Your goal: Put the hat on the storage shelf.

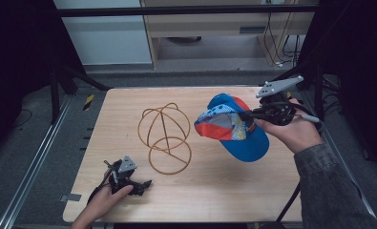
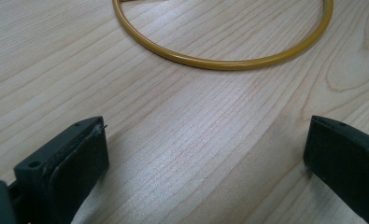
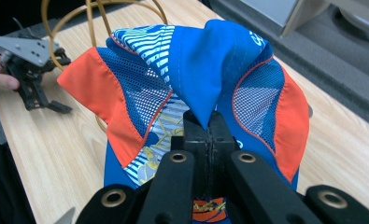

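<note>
High view | wooden table (image 1: 224, 195) | grey floor (image 1: 214, 71) | black frame (image 1: 176, 10)

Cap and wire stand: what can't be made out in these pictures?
- Cap: in the right gripper view, the right claw covers the pinched fold; the printed lettering is too small to read.
- Wire hat stand: the left gripper view's top edge cuts off all but its base ring.
- Left claw: too small in the high view to judge its opening.
</note>
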A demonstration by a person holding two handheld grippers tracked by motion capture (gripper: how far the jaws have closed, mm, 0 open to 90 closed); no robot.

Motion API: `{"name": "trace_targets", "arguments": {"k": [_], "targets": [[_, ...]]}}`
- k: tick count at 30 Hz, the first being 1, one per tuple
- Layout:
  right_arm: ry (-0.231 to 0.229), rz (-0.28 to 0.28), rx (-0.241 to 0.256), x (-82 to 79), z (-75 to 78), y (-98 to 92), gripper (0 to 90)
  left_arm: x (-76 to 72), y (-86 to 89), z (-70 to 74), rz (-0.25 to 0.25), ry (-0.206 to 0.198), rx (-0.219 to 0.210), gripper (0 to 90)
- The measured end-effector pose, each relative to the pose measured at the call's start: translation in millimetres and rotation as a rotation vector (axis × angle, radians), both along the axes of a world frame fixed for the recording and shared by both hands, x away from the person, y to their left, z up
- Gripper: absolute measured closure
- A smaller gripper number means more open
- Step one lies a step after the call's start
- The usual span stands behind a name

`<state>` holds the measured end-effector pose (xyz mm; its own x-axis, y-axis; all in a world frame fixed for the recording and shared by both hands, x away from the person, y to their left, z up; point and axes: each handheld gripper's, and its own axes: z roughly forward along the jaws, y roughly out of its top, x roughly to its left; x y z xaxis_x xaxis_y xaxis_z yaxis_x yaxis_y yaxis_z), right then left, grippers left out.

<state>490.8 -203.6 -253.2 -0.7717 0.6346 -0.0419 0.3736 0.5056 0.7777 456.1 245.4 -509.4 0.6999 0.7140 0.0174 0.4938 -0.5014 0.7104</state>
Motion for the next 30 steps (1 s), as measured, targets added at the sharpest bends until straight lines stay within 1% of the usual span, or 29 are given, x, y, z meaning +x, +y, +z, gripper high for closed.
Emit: {"name": "trace_targets", "arguments": {"k": [4,6,7,8,9,10,14,16,17,18,19,21,22,24,25,27,28,29,30], "targets": [[-0.016,0.014,0.001,-1.2,7.2,6.4,89.9,0.0,0.0,0.1,0.000,0.001,0.000,0.0],[-0.036,0.027,0.012,-1.8,16.1,12.6,89.9,0.0,0.0,0.1,0.000,0.001,0.000,0.0],[-0.036,0.027,0.012,-1.8,16.1,12.6,89.9,0.0,0.0,0.1,0.000,0.001,0.000,0.0],[-0.052,0.030,0.027,-2.0,22.1,16.4,89.9,0.0,0.0,0.1,0.000,0.001,0.001,0.0],[-0.052,0.030,0.027,-2.0,22.1,16.4,89.9,0.0,0.0,0.1,0.000,0.001,0.001,0.0],[-0.067,0.036,0.040,-2.5,27.6,20.8,89.9,0.0,-0.1,0.1,0.001,0.001,0.001,0.0],[-0.081,0.047,0.050,-1.9,33.9,28.3,89.9,0.0,-0.2,0.3,0.001,0.002,0.003,0.0],[-0.092,0.062,0.054,1.7,40.6,40.2,89.9,0.0,-0.3,0.3,0.003,0.002,0.003,0.0],[-0.092,0.062,0.054,1.7,40.6,40.2,89.9,0.0,-0.3,0.3,0.003,0.002,0.003,0.0],[-0.098,0.067,0.053,5.1,44.0,49.2,89.9,0.0,-0.3,0.3,0.003,0.002,0.002,0.0],[-0.100,0.075,0.053,6.7,45.4,54.0,89.9,0.0,-0.3,0.2,0.003,0.002,0.002,0.0],[-0.101,0.082,0.051,7.8,46.3,57.7,89.9,0.0,-0.3,0.3,0.003,0.002,0.002,0.0],[-0.102,0.097,0.048,11.1,48.8,69.0,89.9,0.1,-0.3,0.3,0.003,0.001,0.004,0.0],[-0.103,0.101,0.047,12.4,49.4,72.7,89.9,0.1,-0.3,0.3,0.003,0.000,0.004,0.0],[-0.102,0.115,0.043,15.9,50.7,84.0,89.8,0.1,-0.3,0.3,0.003,0.000,0.004,0.0],[-0.104,0.120,0.039,17.0,51.0,87.6,89.9,0.1,-0.3,0.3,0.003,0.000,0.004,0.0],[-0.106,0.134,0.035,19.0,51.8,98.5,89.9,0.1,-0.3,0.3,0.003,0.000,0.004,0.0],[-0.106,0.134,0.035,19.0,51.8,98.5,89.9,0.1,-0.3,0.3,0.003,0.000,0.004,0.0],[-0.108,0.146,0.036,20.3,52.4,106.9,89.8,0.2,-0.3,0.3,0.003,0.000,0.004,0.0]]}}
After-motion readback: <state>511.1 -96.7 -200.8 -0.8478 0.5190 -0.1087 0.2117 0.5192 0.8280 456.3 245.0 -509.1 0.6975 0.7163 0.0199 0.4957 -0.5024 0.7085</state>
